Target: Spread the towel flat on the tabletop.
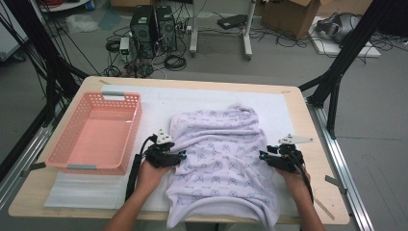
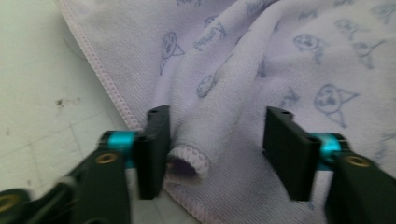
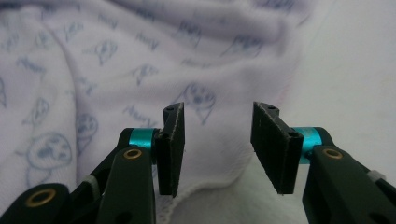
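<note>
Lilac printed towel (image 1: 221, 154) lies rumpled, unfolded on your worktop (image 1: 308, 139); left claw (image 1: 182, 157) and right claw (image 1: 262, 155) gape at its edges, gripping nothing; basket (image 1: 77, 159) awaits.

Even soft overhead light, faint shadows; gripper views blurred at close range, high view sharp

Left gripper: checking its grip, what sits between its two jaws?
In the left gripper view, a rolled fold of the towel's hemmed edge lies between the left gripper's open jaws.
</note>
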Demonstrator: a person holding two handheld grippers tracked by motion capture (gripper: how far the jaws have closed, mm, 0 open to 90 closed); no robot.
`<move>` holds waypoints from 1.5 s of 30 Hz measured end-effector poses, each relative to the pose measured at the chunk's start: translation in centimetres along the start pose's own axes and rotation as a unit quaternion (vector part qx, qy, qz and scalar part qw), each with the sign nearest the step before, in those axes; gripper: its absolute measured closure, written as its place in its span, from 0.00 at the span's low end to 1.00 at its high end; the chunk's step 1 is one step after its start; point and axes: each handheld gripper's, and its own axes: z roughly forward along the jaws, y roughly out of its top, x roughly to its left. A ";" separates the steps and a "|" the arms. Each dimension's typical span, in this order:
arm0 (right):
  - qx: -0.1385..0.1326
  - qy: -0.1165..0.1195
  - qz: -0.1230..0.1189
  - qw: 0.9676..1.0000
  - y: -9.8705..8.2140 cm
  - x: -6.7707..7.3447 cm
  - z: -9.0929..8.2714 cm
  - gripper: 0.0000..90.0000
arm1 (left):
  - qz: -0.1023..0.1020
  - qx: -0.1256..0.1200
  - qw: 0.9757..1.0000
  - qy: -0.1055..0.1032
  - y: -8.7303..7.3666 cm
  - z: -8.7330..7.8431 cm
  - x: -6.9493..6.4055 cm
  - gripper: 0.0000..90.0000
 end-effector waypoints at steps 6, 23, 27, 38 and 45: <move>0.014 0.001 -0.041 0.999 0.9 1.1 1.7 0.97 | -0.020 0.006 1.000 0.014 1.6 1.0 1.2 0.93; -0.075 -0.063 0.052 0.994 4.1 -2.0 3.4 0.82 | -0.071 -0.070 0.995 -0.010 2.7 1.6 4.0 0.60; -0.091 -0.065 0.040 0.993 3.8 -1.5 1.7 0.72 | -0.065 -0.061 0.996 -0.023 2.0 0.4 3.4 0.51; -0.081 -0.022 -0.014 0.996 1.2 1.2 -2.7 0.58 | -0.060 -0.065 0.994 -0.056 -0.8 -3.5 2.4 0.46; -0.026 -0.016 -0.033 0.999 -2.1 2.4 -2.5 0.55 | -0.050 -0.009 0.997 -0.067 -2.6 -3.2 1.3 0.47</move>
